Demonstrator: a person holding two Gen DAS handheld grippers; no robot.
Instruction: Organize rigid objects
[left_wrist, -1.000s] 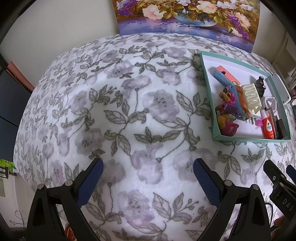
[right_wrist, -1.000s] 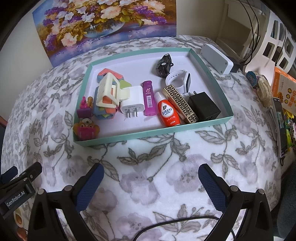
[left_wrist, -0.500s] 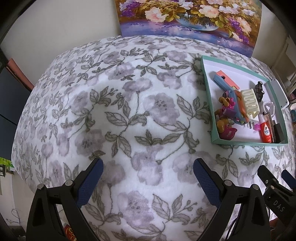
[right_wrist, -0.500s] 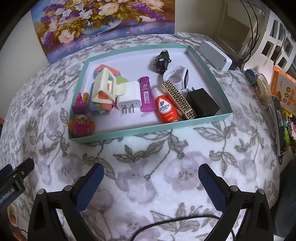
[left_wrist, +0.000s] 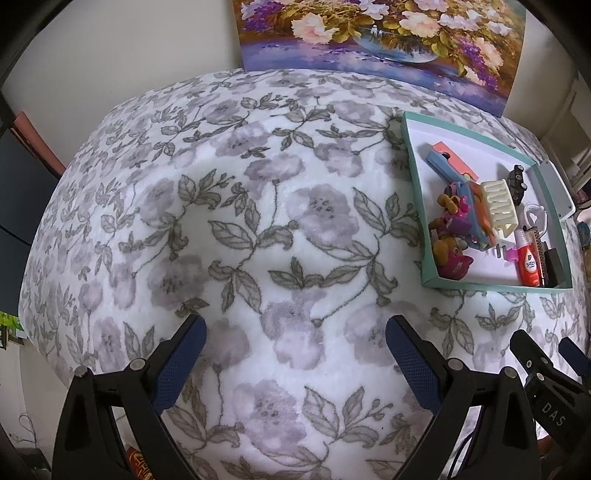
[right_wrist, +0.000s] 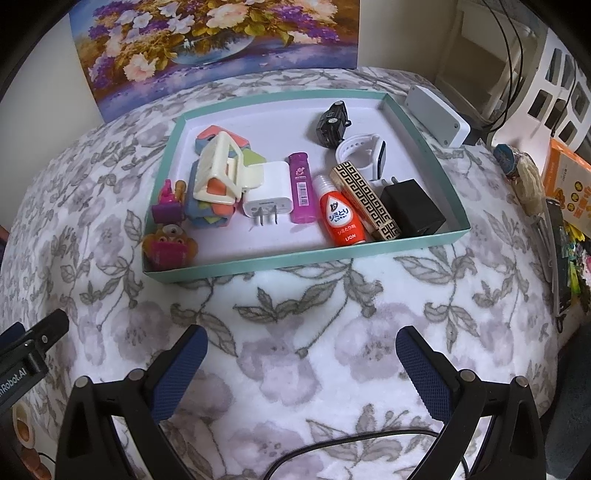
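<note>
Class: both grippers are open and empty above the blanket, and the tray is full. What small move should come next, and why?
Probably move the right gripper forward over the tray toward the red bottle. It lies nearest the front wall, straight ahead, while the left gripper faces bare blanket.

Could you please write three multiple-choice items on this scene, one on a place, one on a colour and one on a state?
1. Where does the red bottle lie in the tray?
A. Between the pink tube and the gold patterned box
B. Outside the tray on the blanket
C. Under the cream clip

2. What colour is the tray's rim?
A. Black
B. Teal
C. Orange

3. How stand the jaws of the right gripper?
A. Shut on the bottle
B. Shut on nothing
C. Wide open, holding nothing

Answers: 1 A, the tube lies on its left and the box on its right. 2 B, the wall shows teal all round. 3 C, only blanket shows between the spread fingers.
</note>
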